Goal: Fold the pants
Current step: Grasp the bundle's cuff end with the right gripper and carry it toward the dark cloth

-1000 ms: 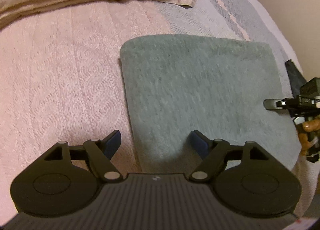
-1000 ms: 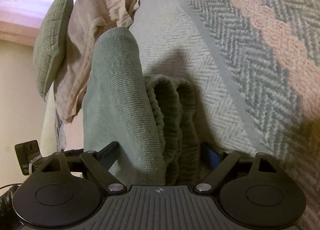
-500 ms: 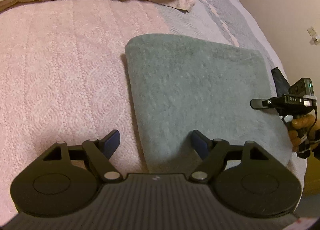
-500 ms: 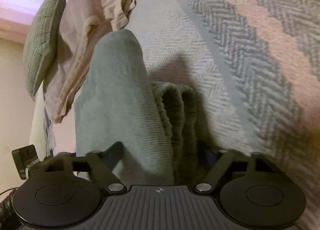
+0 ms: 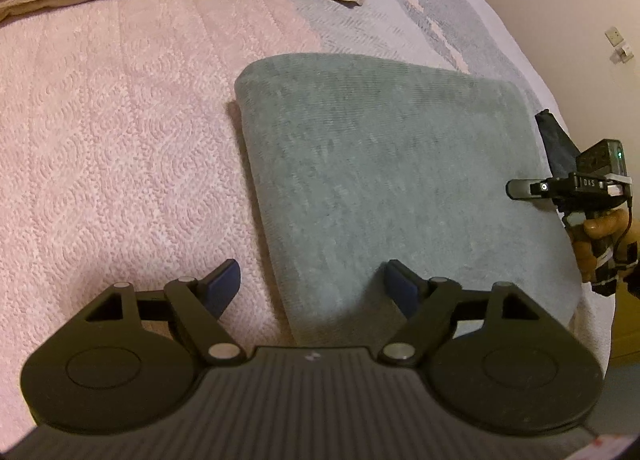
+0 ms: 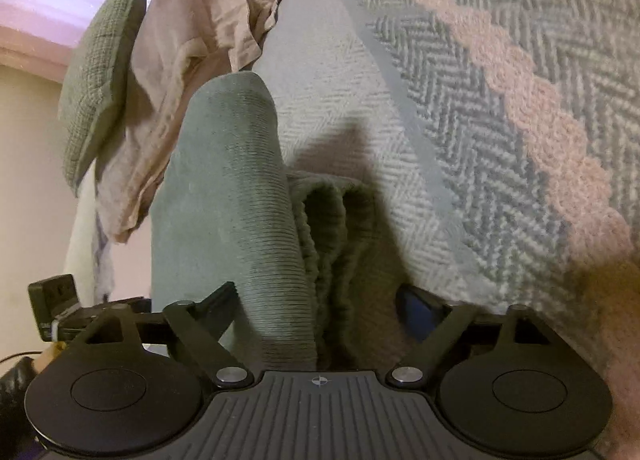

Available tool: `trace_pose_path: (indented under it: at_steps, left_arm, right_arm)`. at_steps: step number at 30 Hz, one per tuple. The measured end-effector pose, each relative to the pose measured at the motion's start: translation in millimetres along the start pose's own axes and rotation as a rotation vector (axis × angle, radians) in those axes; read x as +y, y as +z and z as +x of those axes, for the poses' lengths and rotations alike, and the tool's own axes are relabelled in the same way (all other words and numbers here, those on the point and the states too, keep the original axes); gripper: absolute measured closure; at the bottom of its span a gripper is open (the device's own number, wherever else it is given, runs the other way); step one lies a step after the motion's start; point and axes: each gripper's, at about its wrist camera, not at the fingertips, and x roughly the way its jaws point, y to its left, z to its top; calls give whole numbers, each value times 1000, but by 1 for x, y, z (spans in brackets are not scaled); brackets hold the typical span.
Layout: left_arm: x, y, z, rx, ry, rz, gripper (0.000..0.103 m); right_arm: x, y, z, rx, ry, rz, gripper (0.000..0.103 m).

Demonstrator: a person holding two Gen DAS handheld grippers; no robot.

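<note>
A: Bedding is seen across both views: a pink quilted bedspread (image 5: 120,148) at frame left of the left wrist view, a grey herringbone blanket (image 6: 460,108) filling the right of the right wrist view.

B: Nearest things first?

A: Left gripper (image 5: 312,284) is spread wide at the bottom of its frame, nothing held; one blue pad (image 5: 224,280) is seen over the bedspread, the other over the near corner of the pants (image 5: 392,188).

B: And the pants?

A: Folded into a grey-green rectangle, laid flat at frame centre and right, partly on the bedspread, partly on the blanket.

B: Right side?

A: Right gripper (image 6: 320,308) is opened wide at the bottom of its frame; the stacked fold edges of the pants (image 6: 240,220) are seen between its fingers, not pinched. Whether the pads touch cloth cannot be told. In the left view it is seen at the right edge, held by a hand (image 5: 596,232).

B: Farther back?

A: Beige crumpled fabric (image 6: 200,40) is noted at upper centre, with a green pillow (image 6: 100,92) at upper left.
</note>
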Motion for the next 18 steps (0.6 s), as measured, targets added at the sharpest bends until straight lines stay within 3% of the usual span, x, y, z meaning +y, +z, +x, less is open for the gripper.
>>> trace_pose_path:
  at_steps: [2,4,5,10,12,14,18]
  left_arm:
    - [3,0,2,-2,-10,-9,23]
    - [5,-2,3,-8,-18,-18,22]
    - [5,-3,3,-9,-17,-23,22]
    - [4,-3,7,0,-16,-39,22]
    - [1,-1,9,12,-28,-39,27]
    - [-5,2,11,25,-54,-28,49]
    - [-29,6,5,28,-47,42,51]
  right_arm:
    - [2,1,10,23,11,0,10]
    - [10,5,25,69,39,0,9]
    - [15,7,32,96,67,-2,25]
    - [19,7,25,83,81,17,58]
    - [25,0,10,51,81,18,62]
    - [33,-9,-2,19,67,24,64]
    - [50,-31,-32,-52,41,60,65]
